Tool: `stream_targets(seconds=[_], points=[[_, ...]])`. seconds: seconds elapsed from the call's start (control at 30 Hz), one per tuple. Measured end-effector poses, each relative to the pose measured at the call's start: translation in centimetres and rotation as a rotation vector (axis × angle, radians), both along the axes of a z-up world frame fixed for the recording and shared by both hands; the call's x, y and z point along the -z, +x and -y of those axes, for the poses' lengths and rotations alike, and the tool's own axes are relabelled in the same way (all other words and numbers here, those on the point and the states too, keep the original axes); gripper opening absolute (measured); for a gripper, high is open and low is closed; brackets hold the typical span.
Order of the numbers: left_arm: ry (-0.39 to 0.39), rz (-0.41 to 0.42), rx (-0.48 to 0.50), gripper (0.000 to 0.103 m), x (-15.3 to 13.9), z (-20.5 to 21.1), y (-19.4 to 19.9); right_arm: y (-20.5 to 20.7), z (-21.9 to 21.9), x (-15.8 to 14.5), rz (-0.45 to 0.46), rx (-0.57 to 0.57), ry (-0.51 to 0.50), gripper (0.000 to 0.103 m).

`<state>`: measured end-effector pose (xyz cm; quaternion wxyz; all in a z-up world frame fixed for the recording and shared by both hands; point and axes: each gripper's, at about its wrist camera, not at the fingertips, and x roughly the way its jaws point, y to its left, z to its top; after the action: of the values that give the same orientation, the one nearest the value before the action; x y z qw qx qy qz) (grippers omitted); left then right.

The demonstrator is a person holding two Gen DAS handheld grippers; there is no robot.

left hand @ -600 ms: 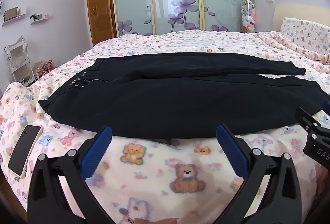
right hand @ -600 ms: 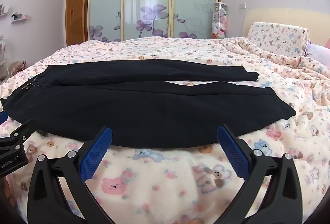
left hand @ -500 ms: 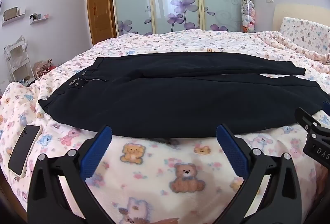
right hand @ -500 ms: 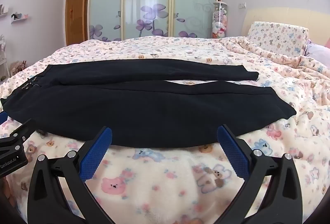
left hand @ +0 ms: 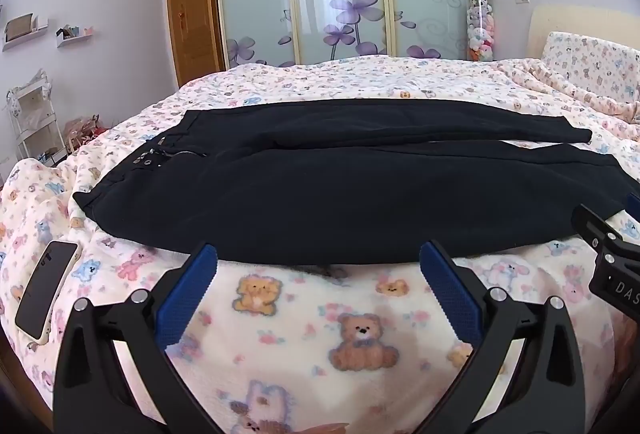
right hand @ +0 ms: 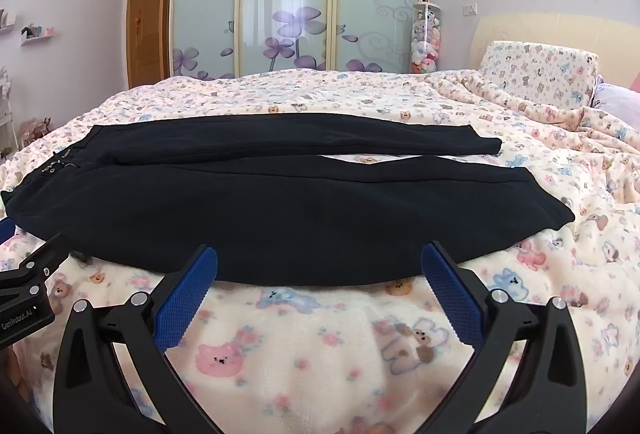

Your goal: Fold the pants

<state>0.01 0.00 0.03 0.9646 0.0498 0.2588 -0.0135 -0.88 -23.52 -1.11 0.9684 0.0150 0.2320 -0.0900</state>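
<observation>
Black pants [left hand: 340,190]: flat across teddy-print blanket [left hand: 304,330], legs parted.
Left gripper [left hand: 318,266]: wide, empty, near hem edge.
Right gripper [right hand: 319,266]: wide, empty.

Black frames with silver screws are seen on both grippers; the fingers [left hand: 188,288] are lined with blue textured pads.

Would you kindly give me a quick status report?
Both hand-held grippers open, empty. Black fabric pants flat, unfolded on bear-print blanket. Smartphone beside waistband.
</observation>
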Motion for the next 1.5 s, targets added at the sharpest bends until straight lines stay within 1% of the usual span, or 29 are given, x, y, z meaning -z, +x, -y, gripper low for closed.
stream_targets(seconds=[0.07, 1.1, 1.17, 1.5], points=[[0.001, 0.000, 0.000, 0.101, 0.33, 0.16, -0.47, 0.00, -0.01, 0.00, 0.000, 0.000, 0.000, 0.102], [0.002, -0.005, 0.002, 0.101, 0.29, 0.15, -0.33, 0.00, 0.21, 0.01, -0.002, 0.003, 0.006, 0.102], [0.003, -0.005, 0.002, 0.101, 0.74, 0.58, -0.37, 0.02, 0.30, 0.14, -0.002, 0.003, 0.006, 0.102], [0.004, -0.005, 0.001, 0.101, 0.74, 0.62, -0.37, 0.03, 0.35, 0.17, -0.002, 0.002, 0.008, 0.102]])
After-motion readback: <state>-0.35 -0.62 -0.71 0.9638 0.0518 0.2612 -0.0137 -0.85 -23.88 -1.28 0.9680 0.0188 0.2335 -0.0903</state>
